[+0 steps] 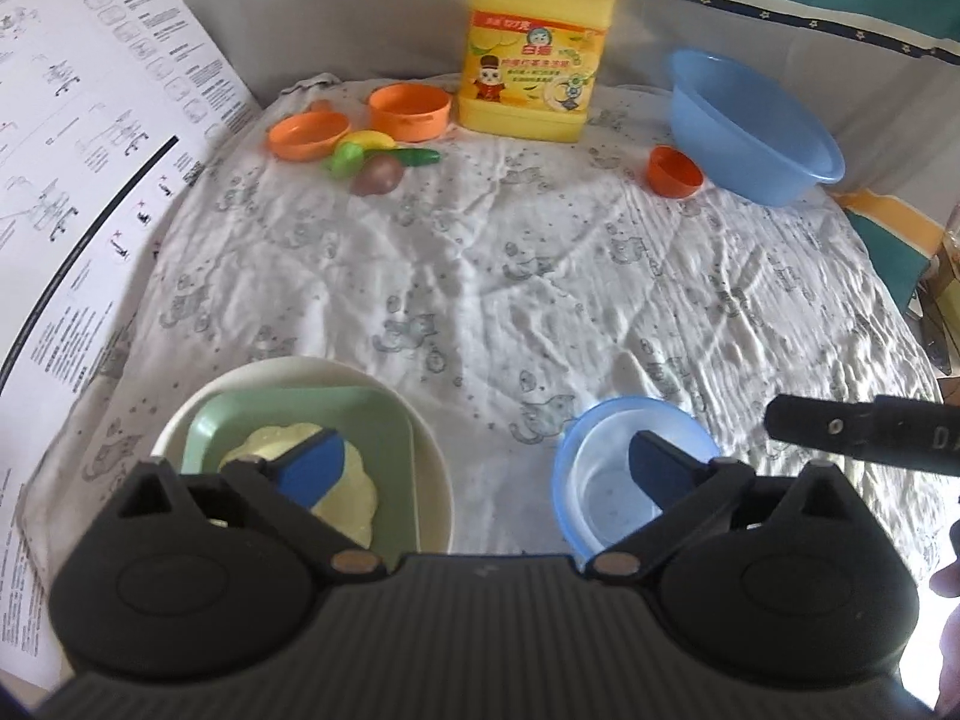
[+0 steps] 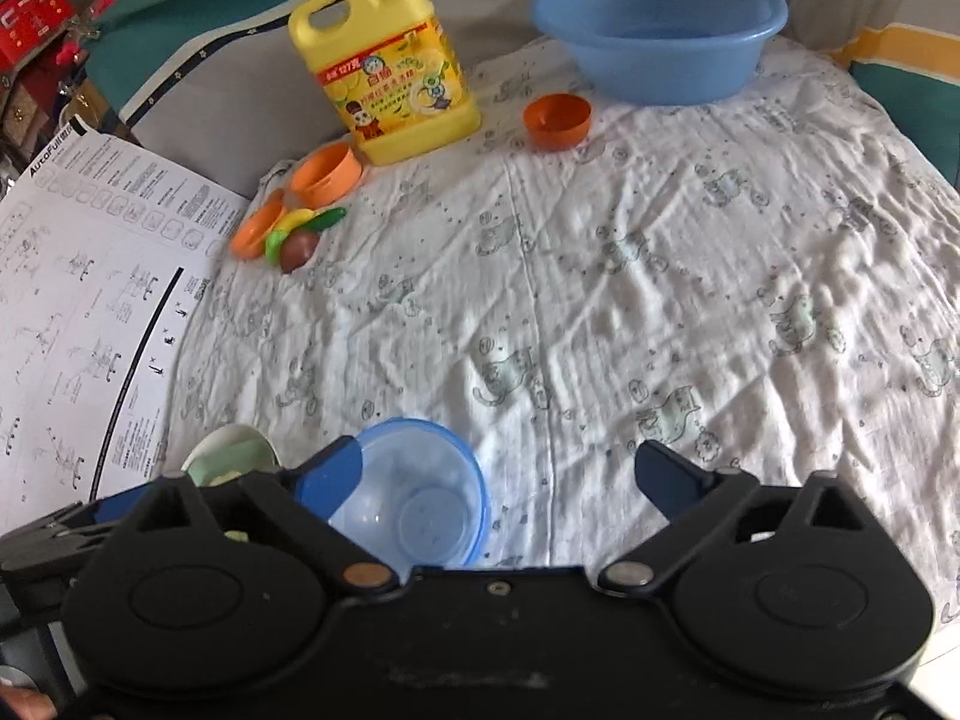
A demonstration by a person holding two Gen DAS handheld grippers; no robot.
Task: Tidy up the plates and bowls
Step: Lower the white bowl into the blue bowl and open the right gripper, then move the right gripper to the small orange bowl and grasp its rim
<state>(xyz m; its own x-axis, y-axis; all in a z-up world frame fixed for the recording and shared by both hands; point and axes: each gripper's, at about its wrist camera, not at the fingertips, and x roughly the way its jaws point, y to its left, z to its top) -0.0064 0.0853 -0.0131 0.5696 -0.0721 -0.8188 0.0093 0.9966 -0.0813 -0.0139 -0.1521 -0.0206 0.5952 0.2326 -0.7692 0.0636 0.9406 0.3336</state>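
A white round plate (image 1: 441, 468) lies near my left gripper, with a green square plate (image 1: 240, 420) and a pale yellow flower-shaped plate (image 1: 354, 507) stacked in it. A clear blue bowl (image 1: 600, 480) sits to its right and also shows in the right wrist view (image 2: 420, 492). My left gripper (image 1: 486, 468) is open and empty, its fingers over the stack and the bowl. My right gripper (image 2: 498, 468) is open and empty, its left finger over the bowl's rim. A small orange bowl (image 2: 558, 120) and a big blue basin (image 2: 660, 30) stand at the back.
A yellow detergent jug (image 2: 390, 78) stands at the back. Orange toy dishes (image 2: 327, 174) and toy fruit (image 2: 297, 240) lie at the back left. A printed paper sheet (image 2: 72, 300) covers the left side. A white patterned cloth (image 2: 660, 300) covers the table.
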